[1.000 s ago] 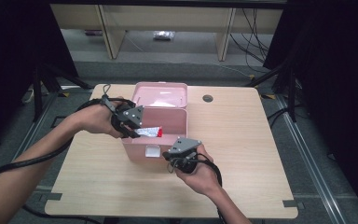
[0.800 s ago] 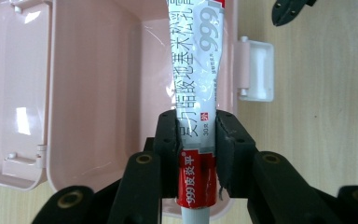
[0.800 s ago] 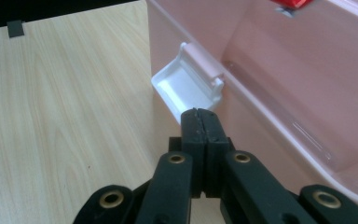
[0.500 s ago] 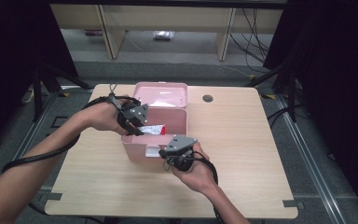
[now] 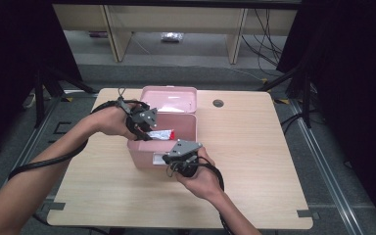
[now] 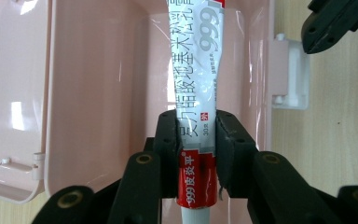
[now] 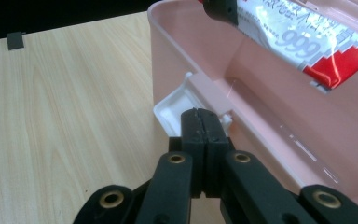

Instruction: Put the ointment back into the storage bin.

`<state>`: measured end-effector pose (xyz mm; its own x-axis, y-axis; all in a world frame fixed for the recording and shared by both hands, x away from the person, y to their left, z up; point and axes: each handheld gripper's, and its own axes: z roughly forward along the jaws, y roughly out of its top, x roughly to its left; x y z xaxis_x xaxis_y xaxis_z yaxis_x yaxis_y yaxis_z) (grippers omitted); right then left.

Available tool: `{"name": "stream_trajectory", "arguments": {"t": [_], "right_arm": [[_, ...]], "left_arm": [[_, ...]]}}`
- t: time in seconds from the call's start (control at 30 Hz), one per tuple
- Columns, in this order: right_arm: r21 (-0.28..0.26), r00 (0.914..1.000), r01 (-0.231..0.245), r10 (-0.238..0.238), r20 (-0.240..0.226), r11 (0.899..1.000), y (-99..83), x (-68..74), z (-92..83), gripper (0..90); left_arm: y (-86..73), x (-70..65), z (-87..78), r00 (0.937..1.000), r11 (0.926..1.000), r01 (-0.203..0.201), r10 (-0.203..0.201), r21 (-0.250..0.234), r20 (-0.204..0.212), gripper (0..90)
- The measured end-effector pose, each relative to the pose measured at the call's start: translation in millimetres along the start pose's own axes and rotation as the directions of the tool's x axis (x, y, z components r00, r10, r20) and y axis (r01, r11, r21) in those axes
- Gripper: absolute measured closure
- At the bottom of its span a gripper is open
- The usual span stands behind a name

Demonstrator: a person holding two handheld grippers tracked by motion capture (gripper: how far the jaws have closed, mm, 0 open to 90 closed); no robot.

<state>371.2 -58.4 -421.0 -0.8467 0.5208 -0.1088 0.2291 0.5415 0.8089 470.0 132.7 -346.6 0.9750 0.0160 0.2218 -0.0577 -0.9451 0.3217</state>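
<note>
The left claw (image 6: 196, 140) pinches a silver-and-red squeeze tube of ointment (image 6: 196, 88) near its capped end and holds it over the open cavity of the pink plastic box (image 5: 162, 149), so I judge the packing about half done: the tube is carried to the box but not yet laid inside, and the hinged lid (image 5: 170, 99) (standing open on the far side) is yet to be shut. The right claw (image 7: 204, 122) is pressed together, holding nothing, its tips at the white latch (image 7: 177, 105) on the box's near wall, seemingly steadying it.

The left gripper view gives the tube's printed lettering and shows the bare bottom under it. The high view shows the pale wooden counter (image 5: 254, 147) and both hands, with the box left of centre. The right gripper view shows the latch close up.
</note>
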Motion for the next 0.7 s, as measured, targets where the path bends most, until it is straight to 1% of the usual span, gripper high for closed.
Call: {"name": "stream_trajectory", "arguments": {"t": [0.03,0.07,0.1,0.17,0.2,0.23,0.27,0.3,0.33,0.37,0.43,0.47,0.5,0.53,0.57,0.63,0.67,0.7], "right_arm": [[0.0,0.9999,-0.012,0.012,-0.004,1.0,0.1,0.9,0.9,90.0],[-0.009,0.9999,-0.014,0.014,0.007,1.0,0.1,1.5,2.0,90.0],[0.009,0.9992,-0.04,0.04,-0.006,0.999,0.3,2.6,1.6,90.0],[-0.002,1.0,0.001,-0.001,0.002,1.0,0.9,-0.4,2.9,90.0],[-0.014,0.9999,0.002,-0.002,0.014,1.0,0.5,0.0,4.1,90.0],[-0.011,1.0,-0.007,0.007,-0.001,1.0,0.4,0.6,5.0,90.0],[-0.001,1.0,-0.002,0.002,-0.002,1.0,1.0,0.0,3.7,90.0],[-0.013,1.0,-0.004,0.004,0.004,1.0,1.0,0.5,4.9,90.0],[-0.011,1.0,-0.003,0.003,0.004,1.0,1.2,0.6,4.8,90.0],[-0.005,0.9994,-0.033,0.033,0.001,0.999,1.0,2.4,4.6,90.0],[-0.006,0.9994,-0.035,0.035,0.002,0.999,1.3,2.5,5.2,90.0],[-0.006,0.9994,-0.034,0.034,0.002,0.999,1.4,2.5,5.6,90.0],[-0.008,0.9997,-0.023,0.023,0.0,1.0,1.6,2.5,6.4,90.0],[-0.007,0.9994,-0.035,0.035,0.002,0.999,1.4,3.0,6.4,90.0],[0.001,0.9996,-0.03,0.03,-0.002,1.0,1.7,2.7,6.3,90.0],[0.013,0.9993,-0.036,0.036,-0.007,0.999,1.8,3.5,6.4,90.0],[-0.003,0.9995,-0.03,0.03,0.0,1.0,1.4,3.5,8.2,90.0],[-0.003,0.9999,-0.013,0.013,0.0,1.0,1.6,2.8,8.9,90.0]], "left_arm": [[0.0,0.0,0.6,1.0,1.0,0.002,-0.002,-0.001,0.0,71.8],[0.5,0.3,1.0,1.0,1.0,0.003,-0.003,-0.003,0.002,71.8],[0.8,0.5,1.3,1.0,1.0,0.003,-0.003,-0.005,0.002,71.8],[1.8,0.3,2.5,1.0,1.0,0.006,-0.006,-0.005,0.003,71.7],[2.3,1.1,2.7,1.0,1.0,-0.003,0.003,0.001,0.005,71.8],[2.6,0.9,3.5,1.0,1.0,-0.002,0.002,0.0,0.004,71.8],[2.7,0.9,4.3,1.0,1.0,-0.002,0.002,-0.001,0.003,71.7],[2.8,1.1,4.6,1.0,1.0,-0.001,0.001,-0.001,0.003,71.7],[2.7,1.2,4.9,1.0,1.0,0.002,-0.002,-0.002,0.004,71.7],[2.6,1.9,5.5,1.0,1.0,-0.002,0.002,-0.001,0.003,71.7],[2.4,2.0,6.8,1.0,1.0,0.001,-0.001,0.001,0.004,71.7],[2.2,1.9,7.9,1.0,1.0,0.005,-0.005,0.003,0.006,71.7],[2.1,1.9,8.6,0.9999,1.0,0.005,-0.005,0.003,0.009,71.8],[2.0,1.5,10.0,0.9999,0.9999,0.014,-0.014,-0.004,0.009,71.7],[1.6,1.2,10.9,0.9997,0.9998,0.021,-0.02,-0.004,0.013,71.7],[1.4,2.3,11.6,0.9998,0.9999,0.01,-0.01,0.006,0.014,71.7],[1.3,2.8,12.6,0.9999,1.0,0.007,-0.007,0.005,0.012,71.7],[1.1,2.9,13.0,0.9999,0.9999,0.008,-0.008,0.006,0.012,71.7]]}}
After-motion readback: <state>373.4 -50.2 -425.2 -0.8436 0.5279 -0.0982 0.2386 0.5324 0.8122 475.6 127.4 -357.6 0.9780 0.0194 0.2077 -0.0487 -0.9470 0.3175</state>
